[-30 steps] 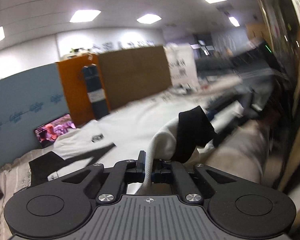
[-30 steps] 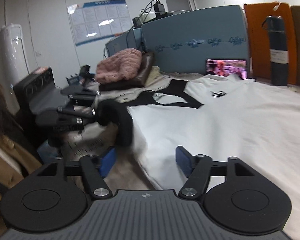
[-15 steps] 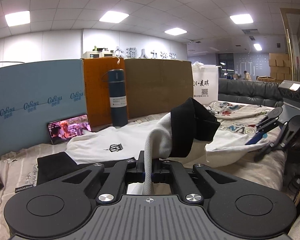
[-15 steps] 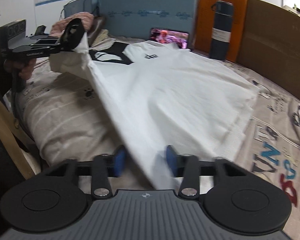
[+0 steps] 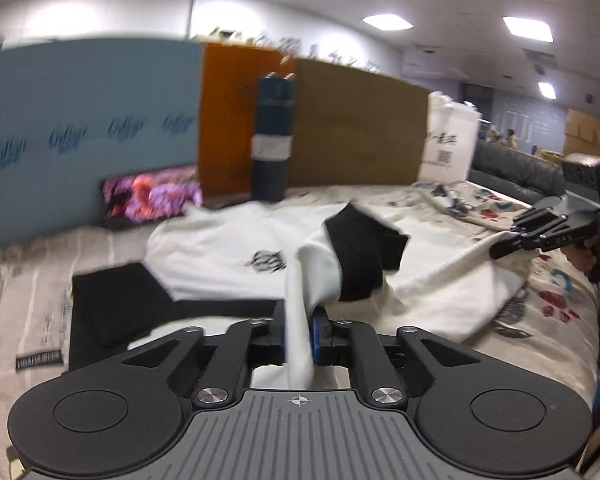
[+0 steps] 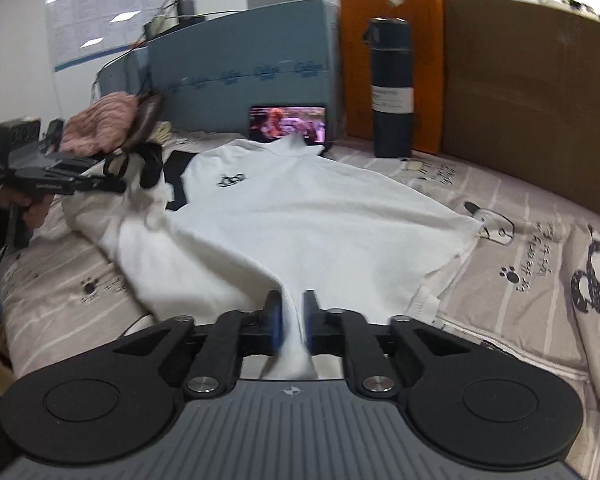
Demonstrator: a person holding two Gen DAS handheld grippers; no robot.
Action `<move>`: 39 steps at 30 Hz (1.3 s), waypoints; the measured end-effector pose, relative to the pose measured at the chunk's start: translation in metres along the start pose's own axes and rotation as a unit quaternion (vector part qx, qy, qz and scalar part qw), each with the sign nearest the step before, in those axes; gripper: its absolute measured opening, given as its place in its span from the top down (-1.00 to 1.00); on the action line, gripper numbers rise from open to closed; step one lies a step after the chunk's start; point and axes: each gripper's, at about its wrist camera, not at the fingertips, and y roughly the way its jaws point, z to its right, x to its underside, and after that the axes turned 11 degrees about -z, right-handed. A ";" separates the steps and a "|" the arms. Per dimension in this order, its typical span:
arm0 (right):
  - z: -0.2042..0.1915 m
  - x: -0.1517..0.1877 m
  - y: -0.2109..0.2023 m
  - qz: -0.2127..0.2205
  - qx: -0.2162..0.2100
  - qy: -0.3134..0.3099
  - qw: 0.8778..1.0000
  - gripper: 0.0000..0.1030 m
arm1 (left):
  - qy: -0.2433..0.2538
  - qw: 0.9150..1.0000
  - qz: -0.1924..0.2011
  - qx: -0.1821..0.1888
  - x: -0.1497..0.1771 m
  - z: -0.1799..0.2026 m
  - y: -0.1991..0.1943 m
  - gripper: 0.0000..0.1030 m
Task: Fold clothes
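Across the bed (image 6: 520, 264) lies your white T-shirt (image 6: 300, 220), chest logo facing up, its body spread over the patterned sheet with the collar end toward the phone. Its black-cuffed sleeve (image 5: 364, 256) is bunched and lifted on your left side, and the other black sleeve (image 5: 112, 304) lies flat on the sheet. Your left hand-held gripper (image 5: 299, 330) is clamped on a fold of white fabric just below that raised cuff, the cloth running up between its blue pads. Your right hand-held gripper (image 6: 288, 320) pinches the shirt's lower hem, with the fabric drawn into a taut ridge between its pads and fanning out from there. Each hand-held gripper shows in the other's view, at opposite edges of the shirt. Behind the collar, a phone (image 6: 287, 123) with a lit screen leans against a blue panel (image 6: 244, 76). A dark blue bottle (image 6: 392, 88) stands upright just beside it, in front of an orange board (image 6: 356, 60) and a brown cardboard wall (image 6: 528, 100). A pink knitted item (image 6: 100, 122) sits near the bed's far left corner.
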 end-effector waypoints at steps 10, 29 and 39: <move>0.027 0.015 -0.007 0.072 0.037 0.142 0.987 0.08 | -0.096 0.995 -0.026 0.001 0.012 -0.033 0.007 0.21; -0.007 0.025 0.019 -0.006 0.168 0.081 0.982 -0.29 | -0.017 0.988 -0.049 -0.147 0.020 -0.002 -0.009 0.56; -0.003 -0.064 0.010 0.120 0.066 0.081 0.987 -0.54 | 0.004 0.993 0.034 -0.113 -0.069 -0.038 -0.035 -0.28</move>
